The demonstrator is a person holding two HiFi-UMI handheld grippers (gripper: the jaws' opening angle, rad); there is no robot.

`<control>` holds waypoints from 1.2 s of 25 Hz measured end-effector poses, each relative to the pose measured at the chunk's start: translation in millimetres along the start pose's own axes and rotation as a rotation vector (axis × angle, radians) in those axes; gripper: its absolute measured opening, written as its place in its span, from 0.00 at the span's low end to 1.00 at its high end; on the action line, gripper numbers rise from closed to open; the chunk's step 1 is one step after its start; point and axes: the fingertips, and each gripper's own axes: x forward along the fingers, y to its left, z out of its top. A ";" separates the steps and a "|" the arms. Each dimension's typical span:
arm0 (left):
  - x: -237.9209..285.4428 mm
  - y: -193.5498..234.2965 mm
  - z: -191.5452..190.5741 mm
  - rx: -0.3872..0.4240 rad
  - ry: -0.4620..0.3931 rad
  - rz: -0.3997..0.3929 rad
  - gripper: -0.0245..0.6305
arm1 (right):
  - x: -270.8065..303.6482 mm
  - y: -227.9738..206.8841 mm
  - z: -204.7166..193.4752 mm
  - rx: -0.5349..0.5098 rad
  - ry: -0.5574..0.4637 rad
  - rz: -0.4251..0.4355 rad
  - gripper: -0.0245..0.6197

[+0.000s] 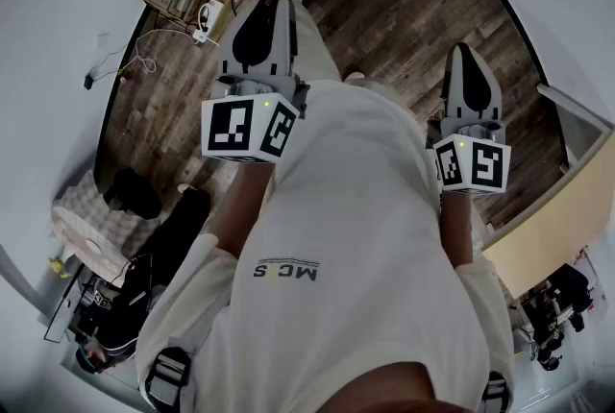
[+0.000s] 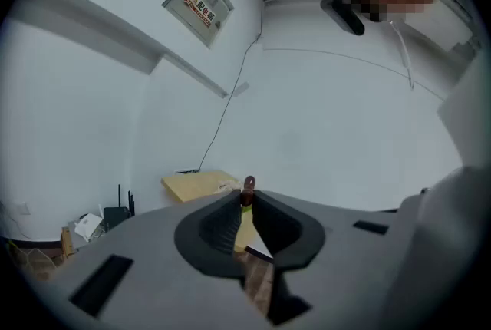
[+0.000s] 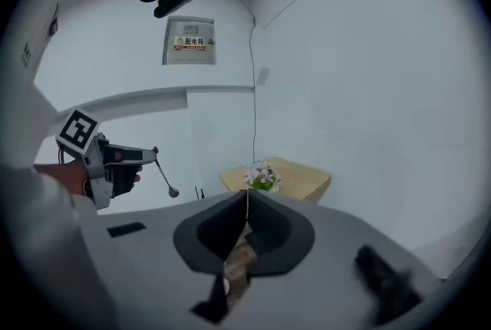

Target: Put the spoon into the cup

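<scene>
Left gripper [image 2: 247, 198] clamped on spoon [image 3: 165, 173] handle, bowl hanging down at centre-left; right gripper [image 3: 247, 198] pressed together, nothing between.

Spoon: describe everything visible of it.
The spoon is thin, dark and metallic-looking, with a straight stem, a small round bowl and a reddish-brown handle end. The left gripper pinches it near that end, jaws closed on it, so it hangs in the air slanting downward, bowl lowest. Nothing else touches it.

Left tongs [image 2: 247, 199], right tongs [image 3: 247, 196]: two; spoon [image 3: 164, 173]: one.
</scene>
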 end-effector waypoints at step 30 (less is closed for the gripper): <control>-119.5 -156.7 -38.6 0.111 0.199 -0.204 0.12 | -139.2 36.2 -25.5 0.086 -0.011 0.113 0.09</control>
